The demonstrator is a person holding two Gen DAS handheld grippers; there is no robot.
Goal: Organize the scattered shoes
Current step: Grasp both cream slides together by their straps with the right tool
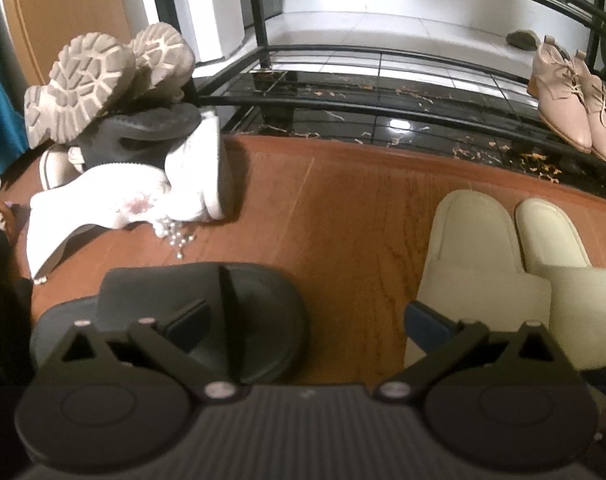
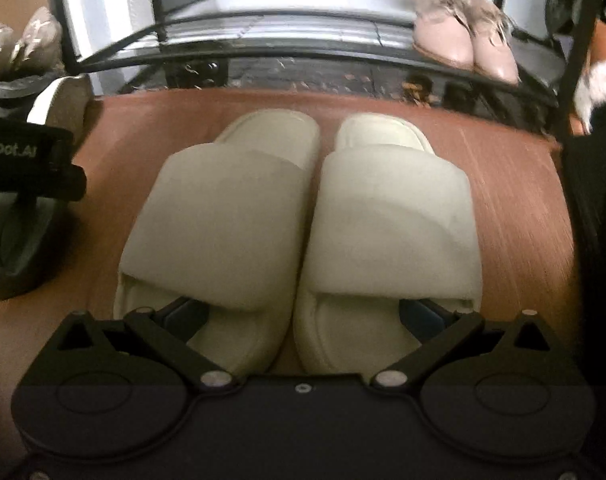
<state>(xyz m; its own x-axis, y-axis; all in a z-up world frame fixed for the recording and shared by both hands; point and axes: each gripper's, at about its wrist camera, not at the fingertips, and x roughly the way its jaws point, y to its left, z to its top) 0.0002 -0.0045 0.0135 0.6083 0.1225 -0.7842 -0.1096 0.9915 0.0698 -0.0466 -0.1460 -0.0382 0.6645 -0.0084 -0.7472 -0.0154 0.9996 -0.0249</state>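
A pair of cream slippers [image 2: 303,216] lies side by side on the reddish wood floor; it also shows in the left wrist view [image 1: 515,264]. My right gripper [image 2: 303,316] is open, its fingers wide on either side of the pair's near ends. My left gripper [image 1: 307,320] is open; its left finger is over a dark grey sandal [image 1: 207,312], its right finger by the cream slippers. A pink lace-up pair [image 1: 575,104] stands on the black rack's bottom shelf [image 1: 343,100].
A heap at the left holds lug-soled shoes [image 1: 103,80], a dark sandal [image 1: 143,128] and white boots [image 1: 143,196]. Beads [image 1: 179,236] lie on the floor. The left gripper's body [image 2: 27,160] shows in the right wrist view.
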